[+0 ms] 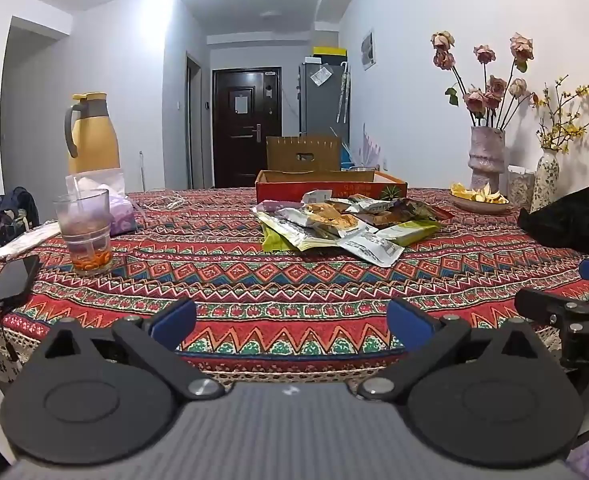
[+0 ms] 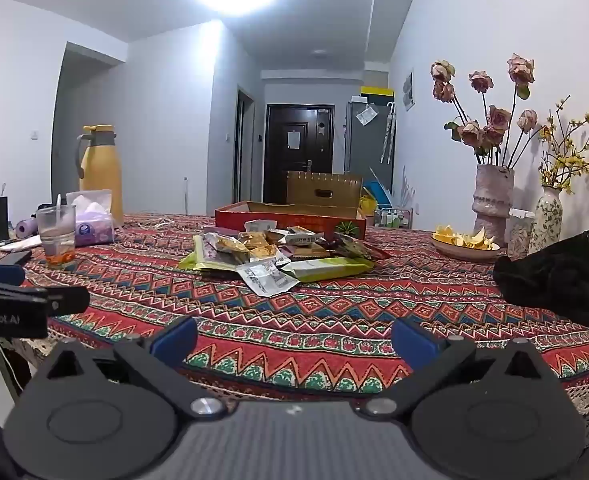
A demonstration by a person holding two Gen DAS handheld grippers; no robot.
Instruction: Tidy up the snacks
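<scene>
A heap of snack packets (image 1: 342, 222) (image 2: 278, 254), green, silver and brown, lies mid-table on the patterned cloth. Right behind it stands a shallow red cardboard box (image 1: 330, 186) (image 2: 290, 214) with its lid flap raised. My left gripper (image 1: 292, 318) is open over the table's near edge, well short of the heap, nothing between its blue pads. My right gripper (image 2: 294, 340) is open too, beside the left one and equally far back. The left wrist view catches the right gripper's side at its right edge, and the right wrist view catches the left gripper at its left edge.
On the left stand a glass with a spoon (image 1: 84, 236), a tissue pack (image 1: 114, 204), a yellow jug (image 1: 92, 134) and a phone (image 1: 12, 282). On the right are a black cloth bundle (image 2: 556, 278), a bowl of chips (image 2: 464, 244) and two flower vases (image 2: 492, 200).
</scene>
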